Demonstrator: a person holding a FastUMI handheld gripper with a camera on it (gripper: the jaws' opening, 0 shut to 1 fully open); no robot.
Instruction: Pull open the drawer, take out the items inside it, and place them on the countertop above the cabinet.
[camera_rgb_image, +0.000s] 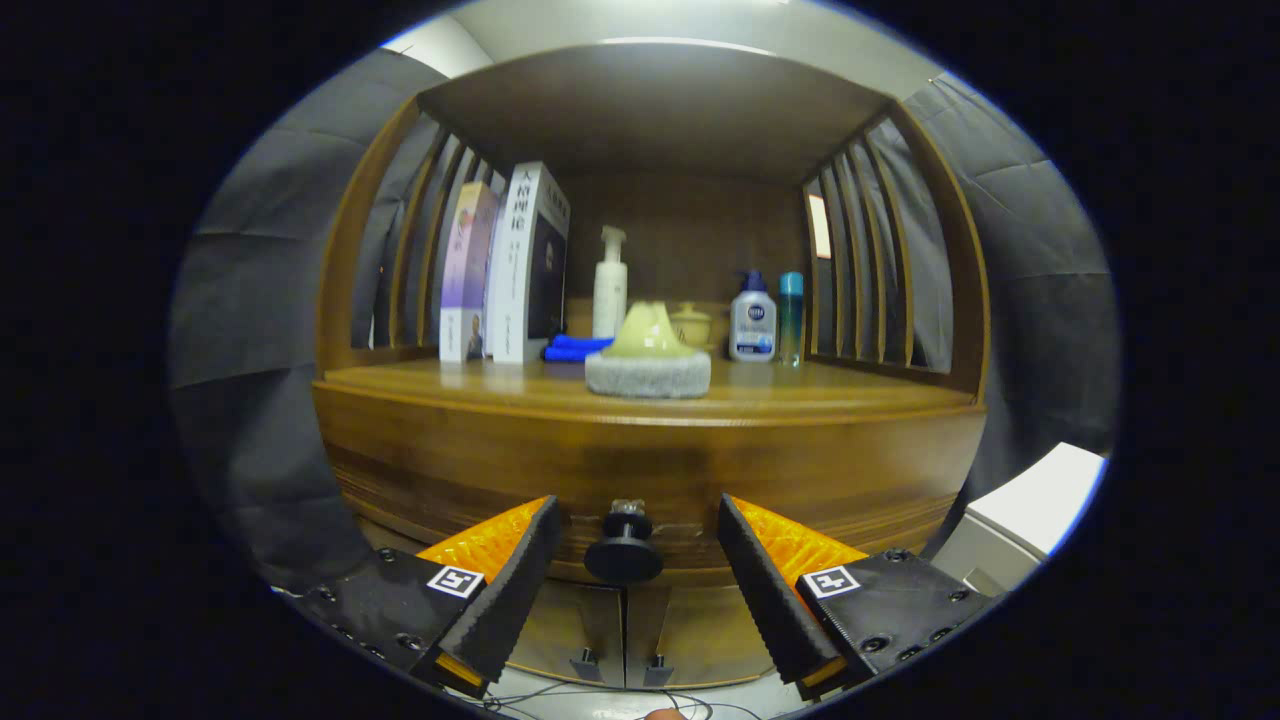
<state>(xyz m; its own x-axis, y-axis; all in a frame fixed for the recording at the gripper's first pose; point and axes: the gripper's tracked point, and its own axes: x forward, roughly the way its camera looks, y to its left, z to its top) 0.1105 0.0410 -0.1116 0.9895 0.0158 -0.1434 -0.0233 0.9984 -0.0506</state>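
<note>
A wooden cabinet faces me, its drawer front (650, 480) closed below the countertop (800, 395). A dark round knob (624, 548) sticks out of the drawer front. My gripper (634, 520) is open, and the knob sits in the gap between the two fingertips without either one touching it. The drawer's contents are hidden. A grey round pad with a pale yellow cone-shaped top (648, 358) rests near the countertop's front edge, beyond the fingers.
On the countertop's back stand two books (505, 270), a blue cloth (572, 347), a white pump bottle (609, 285), a small lidded jar (692, 325), a pump bottle with a blue cap (752, 318) and a teal bottle (790, 315). Slatted sides flank the shelf. Cabinet doors (625, 630) lie below; a white box (1030, 505) stands right.
</note>
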